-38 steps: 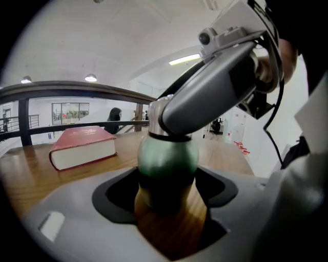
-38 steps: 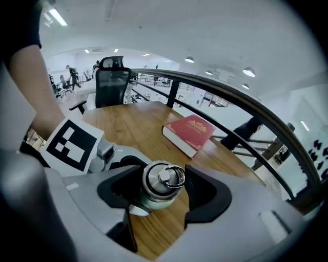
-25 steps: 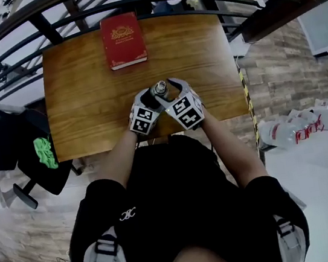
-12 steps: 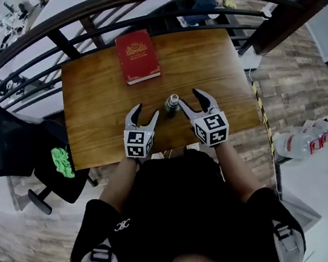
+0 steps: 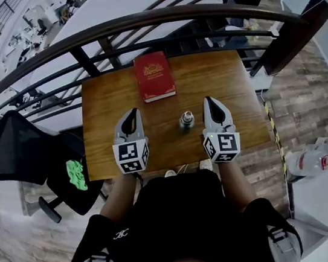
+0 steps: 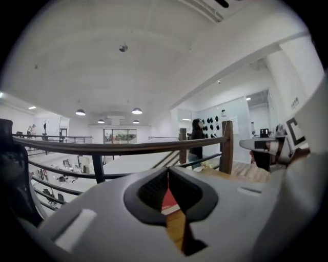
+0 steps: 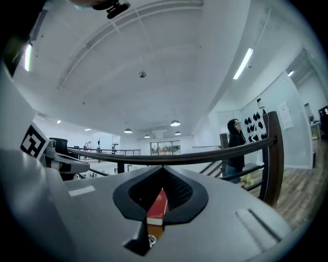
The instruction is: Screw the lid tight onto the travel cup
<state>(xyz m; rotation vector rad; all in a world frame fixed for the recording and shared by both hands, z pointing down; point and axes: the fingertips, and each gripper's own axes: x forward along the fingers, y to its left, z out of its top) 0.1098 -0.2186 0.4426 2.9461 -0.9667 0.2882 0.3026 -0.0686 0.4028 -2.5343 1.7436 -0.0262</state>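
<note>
**Travel cup: handling and grip points**

Head view: left gripper (image 5: 131, 114) and right gripper (image 5: 210, 102) both closed on nothing, low over the table (image 5: 103, 93). Travel cup (image 5: 187, 119) upright between them, near the right gripper's left side. Probably light, rigid and smooth, so apt to slip or tip. Hold the body low and turn the lid by its rim.

Left gripper view: jaw tips together, empty. Red book (image 6: 168, 202) ahead.

Right gripper view: jaw tips together, empty.
</note>
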